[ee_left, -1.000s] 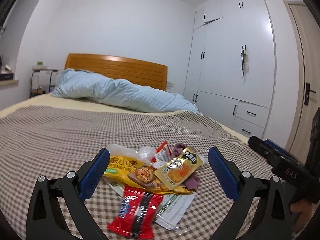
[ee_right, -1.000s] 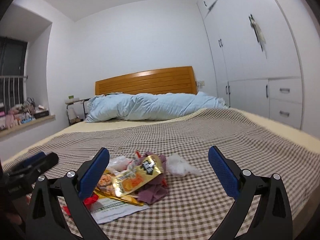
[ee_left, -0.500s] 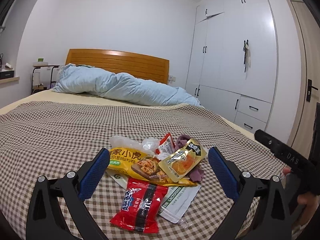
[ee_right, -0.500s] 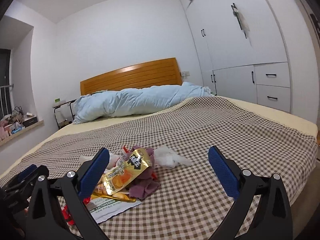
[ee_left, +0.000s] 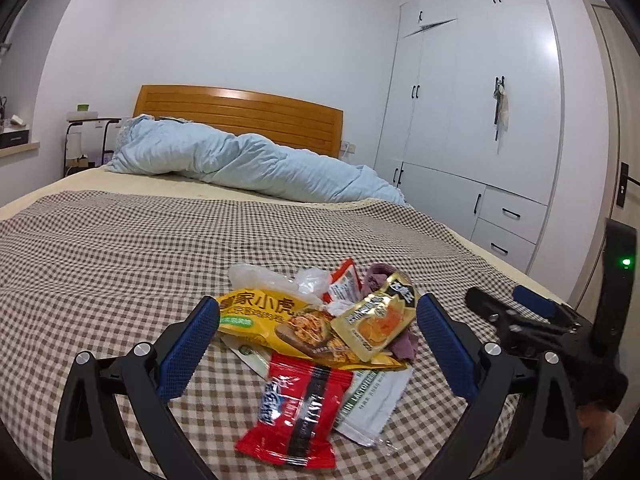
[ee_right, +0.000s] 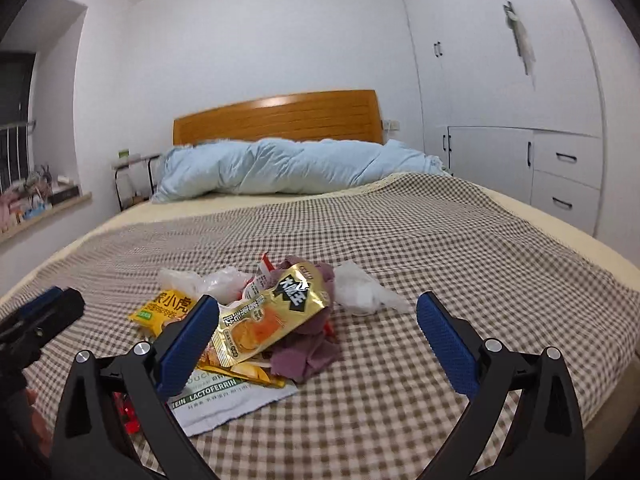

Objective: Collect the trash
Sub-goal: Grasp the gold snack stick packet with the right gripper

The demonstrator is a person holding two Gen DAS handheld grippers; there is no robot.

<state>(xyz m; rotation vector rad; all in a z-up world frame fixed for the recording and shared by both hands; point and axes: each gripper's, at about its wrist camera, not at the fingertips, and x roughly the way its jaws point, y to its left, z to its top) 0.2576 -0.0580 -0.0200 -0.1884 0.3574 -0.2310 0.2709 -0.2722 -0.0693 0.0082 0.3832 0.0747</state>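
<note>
— Left wrist view first: what lies between the fingers?
— A heap of trash on the checked bed cover. The left gripper has its blue-padded fingers spread wide and holds nothing. A red packet lies nearest, at 6 o'clock of the heap, with a white wrapper just beside it at 4 o'clock. A yellow snack bag sits behind them, and a gold pouch rests on top of it, over a purple cloth.
— And farther back?
— Clear plastic film and a small red-and-white sachet, at 12 o'clock of the heap.
— The other gripper?
— Right gripper is likewise wide open and empty. Its left finger overlaps the gold pouch in the picture; I cannot tell whether they touch. A crumpled white tissue lies at 1 o'clock, just beside the heap.
— Anything beyond?
— A pale blue duvet along the wooden headboard, and white wardrobes at 3 o'clock.
</note>
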